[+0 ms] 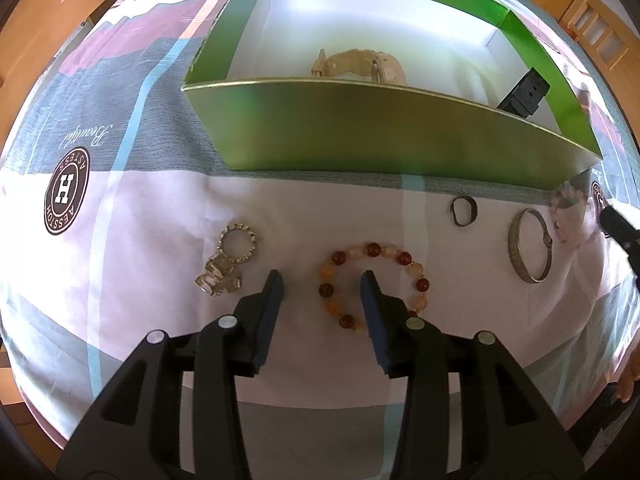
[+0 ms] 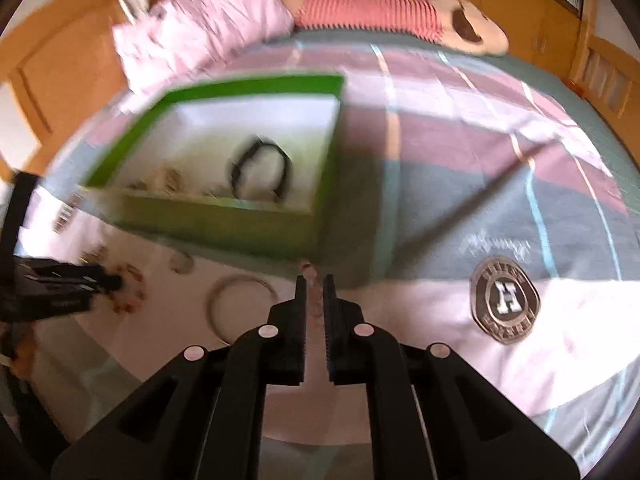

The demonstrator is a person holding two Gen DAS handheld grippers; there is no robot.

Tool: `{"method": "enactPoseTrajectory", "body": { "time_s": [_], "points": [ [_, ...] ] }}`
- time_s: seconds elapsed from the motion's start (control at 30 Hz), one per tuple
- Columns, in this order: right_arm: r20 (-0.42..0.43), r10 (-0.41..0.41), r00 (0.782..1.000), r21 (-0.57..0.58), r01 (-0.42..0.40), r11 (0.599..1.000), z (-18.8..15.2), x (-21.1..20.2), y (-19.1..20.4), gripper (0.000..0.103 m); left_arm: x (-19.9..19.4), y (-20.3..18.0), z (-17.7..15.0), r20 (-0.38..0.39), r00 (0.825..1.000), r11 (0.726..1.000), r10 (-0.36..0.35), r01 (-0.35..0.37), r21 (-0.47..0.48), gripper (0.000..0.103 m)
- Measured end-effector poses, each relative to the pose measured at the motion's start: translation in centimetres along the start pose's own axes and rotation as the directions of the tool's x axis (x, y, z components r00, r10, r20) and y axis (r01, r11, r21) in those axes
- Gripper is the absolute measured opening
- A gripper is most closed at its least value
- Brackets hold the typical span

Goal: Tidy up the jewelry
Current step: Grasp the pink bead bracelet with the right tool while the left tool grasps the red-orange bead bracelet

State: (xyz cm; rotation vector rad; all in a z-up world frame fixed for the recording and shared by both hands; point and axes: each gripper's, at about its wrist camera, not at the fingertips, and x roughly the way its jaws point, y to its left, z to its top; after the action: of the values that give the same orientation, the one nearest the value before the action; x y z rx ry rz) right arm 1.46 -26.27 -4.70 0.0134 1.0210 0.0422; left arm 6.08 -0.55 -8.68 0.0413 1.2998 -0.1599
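Note:
An amber and red bead bracelet [image 1: 374,286] lies on the bedsheet. My left gripper [image 1: 322,280] stands open over its left side, one finger inside the loop and one outside, neither pad pressing. Nearby lie a silver ring cluster [image 1: 236,256], a small dark ring [image 1: 464,210] and a silver bangle [image 1: 530,250]. The green box [image 1: 360,132] holds a cream bracelet [image 1: 360,65] and a black band [image 2: 260,172]. My right gripper [image 2: 315,280] is shut on a pale pink beaded piece [image 2: 308,269], blurred, in front of the box's near right corner.
The patterned bedsheet [image 2: 460,184] with round logo patches spreads wide to the right of the box. A pink pillow [image 2: 200,32] and a striped plush toy [image 2: 380,12] lie at the far end. Wooden furniture [image 2: 600,72] borders the bed.

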Motion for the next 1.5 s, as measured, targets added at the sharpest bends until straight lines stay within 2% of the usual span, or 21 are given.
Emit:
{"method": "enactPoseTrajectory", "body": {
  "time_s": [0.07, 0.13, 0.17, 0.2, 0.23, 0.33, 0.43, 0.53, 0.6, 0.77, 0.87, 0.97, 1.03, 1.13, 1.17, 1.2, 1.27, 1.33, 1.43, 1.5],
  "points": [
    [-0.051, 0.021, 0.998, 0.019, -0.02, 1.0, -0.2, 0.7, -0.4, 0.008, 0.1, -0.1, 0.0, 0.0, 1.0, 1.0, 0.001, -0.001, 0.002, 0.043],
    [-0.05, 0.013, 0.999, 0.048, -0.01, 0.999, -0.5, 0.7, -0.8, 0.01, 0.2, -0.2, -0.1, 0.0, 1.0, 1.0, -0.002, 0.002, 0.002, 0.043],
    [-0.042, -0.007, 0.999, 0.062, 0.01, 0.998, -0.5, 0.5, -1.1, 0.022, 0.2, -0.1, 0.0, -0.001, 1.0, 1.0, -0.003, 0.003, 0.001, 0.044],
    [-0.032, -0.023, 0.999, 0.073, 0.025, 0.997, -0.5, 0.3, -1.3, 0.041, 0.2, -0.1, 0.0, -0.001, 1.0, 1.0, -0.004, 0.004, 0.001, 0.044],
    [-0.015, -0.039, 0.999, 0.088, 0.041, 0.995, -0.5, 0.0, -1.6, 0.046, 0.2, -0.1, 0.0, 0.0, 1.0, 1.0, -0.003, 0.003, 0.002, 0.044],
    [-0.023, -0.043, 0.999, 0.09, 0.045, 0.995, -0.7, 0.6, -1.9, 0.048, 0.2, -0.2, 0.0, 0.001, 1.0, 1.0, 0.001, -0.001, 0.005, 0.044],
    [-0.06, -0.052, 0.997, 0.042, 0.054, 0.998, -1.0, 1.9, -1.0, 0.048, 0.2, -0.2, -0.1, 0.001, 1.0, 1.0, 0.0, 0.0, 0.009, 0.045],
    [-0.081, -0.098, 0.992, -0.013, 0.098, 0.995, -1.1, 3.4, -0.3, 0.059, 0.0, -0.4, -0.1, -0.004, 1.0, 1.0, -0.016, 0.016, 0.007, 0.054],
    [-0.076, -0.124, 0.989, -0.037, 0.121, 0.992, -1.3, 3.9, 0.1, 0.061, 0.0, -0.3, -0.1, -0.008, 1.0, 1.0, -0.024, 0.024, 0.006, 0.057],
    [-0.029, -0.099, 0.995, -0.04, 0.098, 0.994, -1.2, 3.0, 0.5, 0.061, 0.1, 0.1, 0.0, -0.006, 1.0, 1.0, -0.017, 0.017, -0.009, 0.053],
    [-0.031, -0.096, 0.995, -0.1, 0.092, 0.991, -1.4, 3.2, 1.7, 0.061, 0.3, 0.2, 0.0, -0.007, 1.0, 1.0, -0.009, 0.009, -0.009, 0.052],
    [-0.038, -0.113, 0.993, -0.142, 0.106, 0.984, -1.9, 3.5, 2.8, 0.054, 0.5, -0.5, -0.2, 0.001, 1.0, 1.0, 0.021, -0.021, 0.015, 0.054],
    [-0.029, -0.112, 0.993, -0.164, 0.106, 0.981, -1.9, 3.5, 3.3, 0.052, 0.6, -1.0, -0.4, 0.004, 1.0, 0.999, 0.029, -0.029, 0.034, 0.058],
    [-0.024, -0.1, 0.995, -0.179, 0.094, 0.979, -2.0, 3.4, 3.6, 0.045, 0.6, -1.4, -0.5, 0.007, 0.999, 0.998, 0.036, -0.036, 0.044, 0.06],
    [-0.02, -0.099, 0.995, -0.186, 0.093, 0.978, -2.0, 3.3, 3.7, 0.039, 0.6, -1.4, -0.5, 0.008, 0.999, 0.998, 0.036, -0.036, 0.044, 0.06],
    [-0.024, -0.081, 0.996, -0.19, 0.075, 0.979, -2.0, 3.3, 3.7, 0.027, 0.6, -1.5, -0.5, 0.007, 0.999, 0.998, 0.035, -0.035, 0.043, 0.06],
    [-0.058, -0.023, 0.998, -0.174, 0.013, 0.985, -1.9, 3.5, 3.7, 0.009, 0.6, -1.6, -0.6, 0.008, 0.999, 0.998, 0.035, -0.035, 0.043, 0.06],
    [-0.054, -0.028, 0.998, -0.191, 0.017, 0.981, -2.1, 3.3, 4.1, 0.009, 0.6, -1.6, -0.7, 0.009, 0.999, 0.998, 0.037, -0.037, 0.045, 0.059],
    [-0.063, 0.01, 0.998, -0.183, -0.021, 0.983, -2.0, 3.3, 4.1, 0.009, 0.5, -1.8, -0.8, 0.01, 0.999, 0.998, 0.038, -0.038, 0.044, 0.057],
    [-0.063, -0.001, 0.998, -0.205, -0.012, 0.979, -2.1, 3.4, 4.5, 0.009, 0.6, -1.8, -0.8, 0.009, 0.999, 0.998, 0.037, -0.037, 0.046, 0.057]
  ]
}}
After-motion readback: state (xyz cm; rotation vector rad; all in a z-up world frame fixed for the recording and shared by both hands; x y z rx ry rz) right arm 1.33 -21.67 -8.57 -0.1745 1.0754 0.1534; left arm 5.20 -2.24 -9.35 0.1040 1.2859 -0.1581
